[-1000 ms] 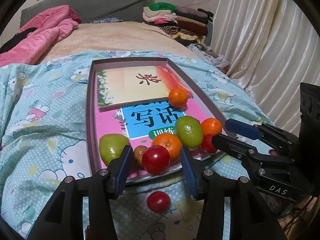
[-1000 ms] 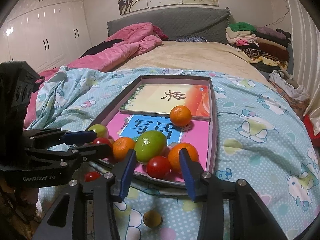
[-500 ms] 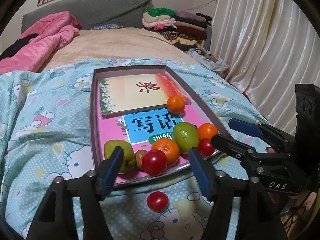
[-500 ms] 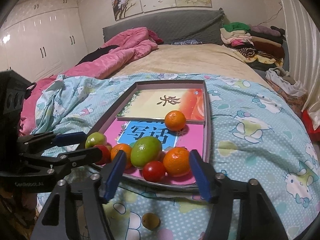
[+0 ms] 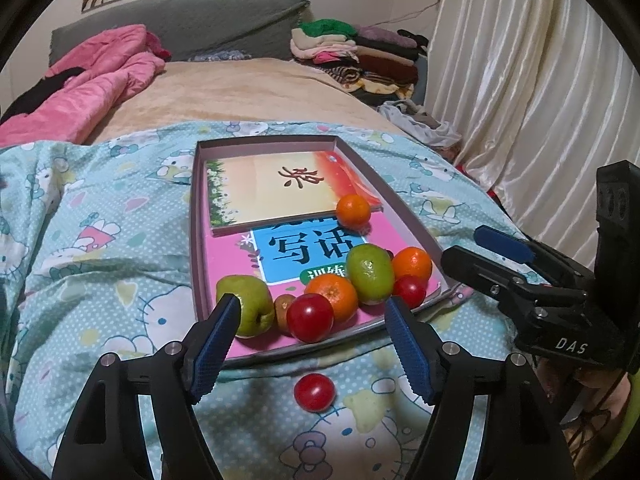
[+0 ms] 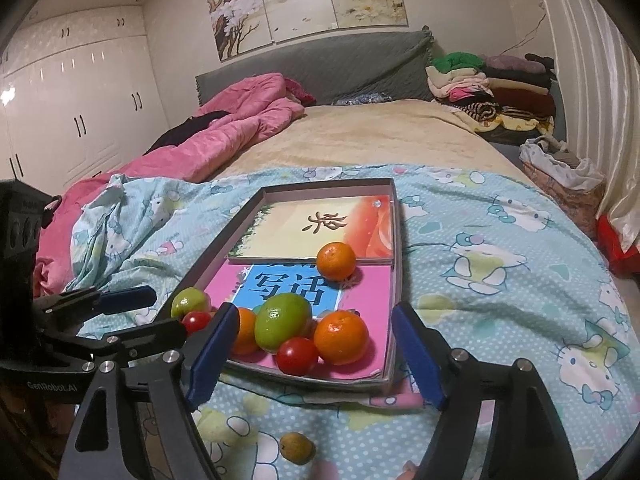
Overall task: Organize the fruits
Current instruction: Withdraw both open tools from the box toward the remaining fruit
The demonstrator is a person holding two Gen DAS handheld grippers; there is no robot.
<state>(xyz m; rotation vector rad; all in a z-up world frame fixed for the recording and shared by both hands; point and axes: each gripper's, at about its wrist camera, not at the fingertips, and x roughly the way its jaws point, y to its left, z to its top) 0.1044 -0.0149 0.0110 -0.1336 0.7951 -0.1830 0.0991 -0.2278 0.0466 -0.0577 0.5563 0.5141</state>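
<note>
left gripper (image 5: 312,324) stands released, jaws just been opening, blue pads wide apart with nothing pressed between them. right gripper (image 6: 314,344) likewise released, jaws just been opening further, nothing gripped.

landmark: the shallow tray (image 5: 195,240) lying on the hello kitty bedspread (image 5: 100,248).

nearest, off the tray, just in front of its near edge: a loose red tomato (image 5: 314,392) on the bedspread, below the left gripper's gap. in the right wrist view a small brownish fruit (image 6: 297,447) also lies on the bedspread in front of the tray, kind unclear.

inside the tray, crowded at its near end: a green apple (image 5: 249,306) at the near left corner, a small brown fruit (image 5: 283,308) touching it, a red tomato (image 5: 310,317) at the front, an orange mandarin (image 5: 334,296) just behind, a green lime-like fruit (image 5: 370,274), a smaller red tomato (image 5: 409,290) and another mandarin (image 5: 412,264) toward the tray's right side. they sit bunched, touching one another, on a pink and blue booklet (image 5: 228,256).

farther along the tray: a lone mandarin (image 5: 353,211) at the edge of a cream and orange booklet (image 5: 264,188) filling the far half.

beyond the tray's far end: beige blanket (image 5: 240,92), pink quilt (image 5: 92,88) to the left, folded clothes (image 5: 360,56) to the right, grey headboard (image 5: 192,24).
</note>
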